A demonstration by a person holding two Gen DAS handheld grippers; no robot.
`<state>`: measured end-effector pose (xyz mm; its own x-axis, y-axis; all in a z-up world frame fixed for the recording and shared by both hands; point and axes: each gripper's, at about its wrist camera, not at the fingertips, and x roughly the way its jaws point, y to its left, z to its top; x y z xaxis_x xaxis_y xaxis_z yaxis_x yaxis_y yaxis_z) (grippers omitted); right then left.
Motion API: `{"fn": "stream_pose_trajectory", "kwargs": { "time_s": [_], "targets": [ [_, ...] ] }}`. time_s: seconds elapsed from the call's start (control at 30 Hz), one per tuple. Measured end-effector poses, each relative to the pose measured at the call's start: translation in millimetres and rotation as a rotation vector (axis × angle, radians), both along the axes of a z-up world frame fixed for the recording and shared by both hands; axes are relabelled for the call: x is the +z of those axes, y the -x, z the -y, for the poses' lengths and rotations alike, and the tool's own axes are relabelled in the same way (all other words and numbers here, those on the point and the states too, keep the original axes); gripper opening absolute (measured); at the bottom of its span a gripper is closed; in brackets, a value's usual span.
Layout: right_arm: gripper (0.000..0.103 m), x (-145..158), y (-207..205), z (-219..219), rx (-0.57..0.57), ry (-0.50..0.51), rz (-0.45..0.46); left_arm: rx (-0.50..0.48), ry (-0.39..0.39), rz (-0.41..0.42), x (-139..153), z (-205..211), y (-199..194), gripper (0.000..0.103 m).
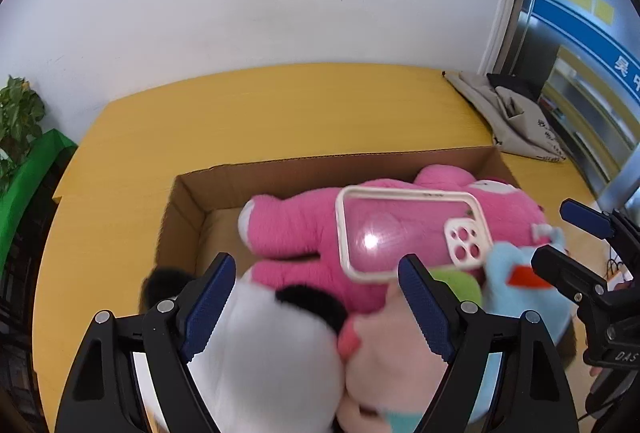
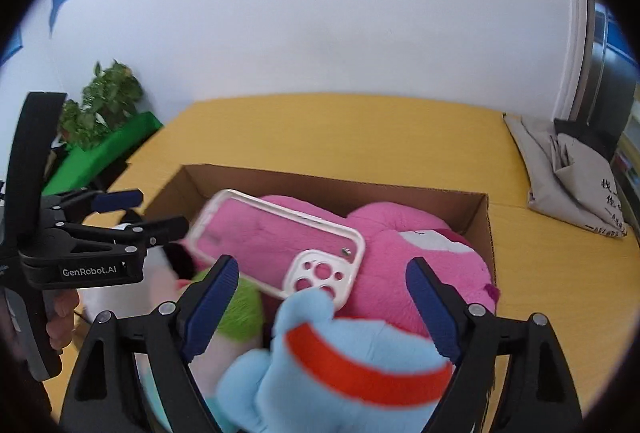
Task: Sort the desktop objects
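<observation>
An open cardboard box (image 1: 188, 193) (image 2: 480, 217) on the yellow desk holds a big pink plush (image 1: 296, 229) (image 2: 404, 265). A clear phone case with a cream rim (image 1: 412, 233) (image 2: 276, 237) lies on top of the pink plush. My left gripper (image 1: 316, 265) is open above a white and black plush (image 1: 264, 345) and a pale pink plush (image 1: 392, 349). My right gripper (image 2: 320, 273) is open above a light blue plush with an orange-red band (image 2: 344, 365) (image 1: 524, 297). A green plush (image 2: 240, 309) lies beside it. Nothing is gripped.
A grey cloth bag (image 1: 516, 117) (image 2: 576, 177) lies on the desk (image 1: 280, 113) at the back right. A potted plant (image 1: 16, 117) (image 2: 104, 105) and a green object (image 2: 104, 153) stand off the left edge. A white wall is behind.
</observation>
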<state>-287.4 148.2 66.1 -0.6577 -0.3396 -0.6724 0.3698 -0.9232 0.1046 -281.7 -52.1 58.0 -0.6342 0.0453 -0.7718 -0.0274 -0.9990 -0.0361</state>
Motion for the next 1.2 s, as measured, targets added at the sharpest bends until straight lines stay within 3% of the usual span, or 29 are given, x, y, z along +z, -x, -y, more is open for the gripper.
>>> {"fn": "stream_pose_trajectory", "kwargs": {
  "time_s": [0.17,0.6,0.87,1.2],
  "targets": [
    [0.086,5,-52,-2,-0.019,-0.018,-0.028,-0.003,-0.033,-0.018,11,-2,-67,0.098],
    [0.086,0,-146,-19,-0.121,-0.068,-0.05,0.1,-0.008,-0.098,7,-24,-177,0.102],
    [0.086,2,-190,-25,-0.128,-0.085,-0.075,0.125,-0.042,-0.103,-1,-29,-209,0.103],
    [0.086,5,-207,-27,-0.122,-0.075,-0.08,0.143,-0.039,-0.123,2,-33,-223,0.103]
  ]
}}
